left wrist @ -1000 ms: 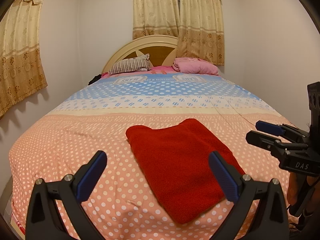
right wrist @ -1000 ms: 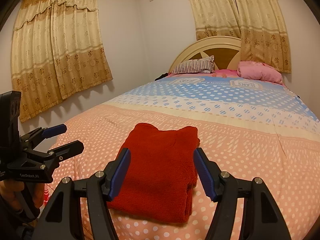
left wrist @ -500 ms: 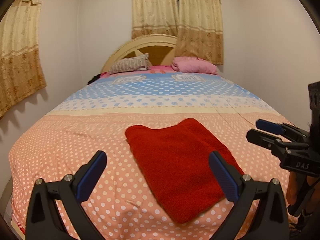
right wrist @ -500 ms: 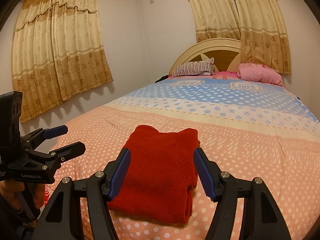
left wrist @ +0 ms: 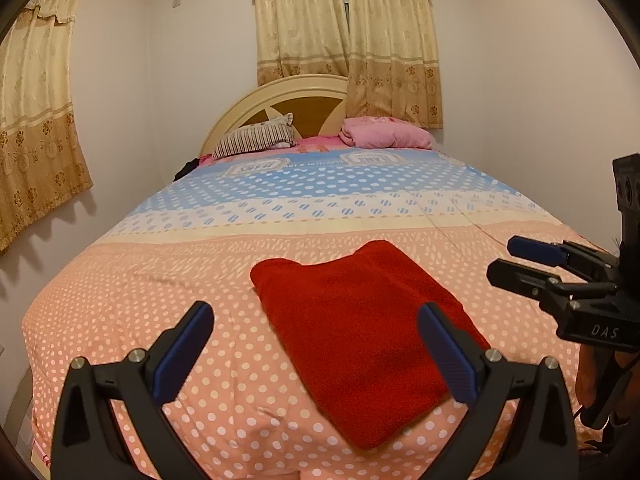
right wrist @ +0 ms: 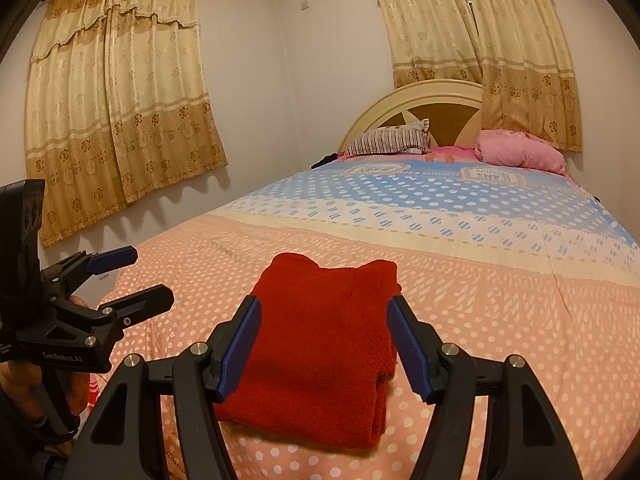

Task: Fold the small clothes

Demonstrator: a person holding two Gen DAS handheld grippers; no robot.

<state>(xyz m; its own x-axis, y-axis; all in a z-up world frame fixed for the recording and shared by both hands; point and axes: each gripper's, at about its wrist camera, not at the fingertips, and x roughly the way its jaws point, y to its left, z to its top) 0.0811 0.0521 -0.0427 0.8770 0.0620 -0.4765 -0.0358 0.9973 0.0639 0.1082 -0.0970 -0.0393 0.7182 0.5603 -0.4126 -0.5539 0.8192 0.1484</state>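
Both tools are hanging over the near end of the bed, left tool [left wrist: 316, 356] spread wide, right tool [right wrist: 324, 346] about half open, neither holding anything. The red garment [right wrist: 320, 344] sits folded on the peach dotted bedspread [left wrist: 140, 300], nearest the right tool. Risk as I see it: the bed is soft, so grabbing only the top layer could peel the fold open. Farther back: 2 pillows [left wrist: 256, 140], headboard [left wrist: 280, 92], curtains [right wrist: 120, 100].

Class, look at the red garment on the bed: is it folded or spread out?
Folded. The red garment lies as a compact rectangle on the bed, with stacked layers showing along its near right edge.
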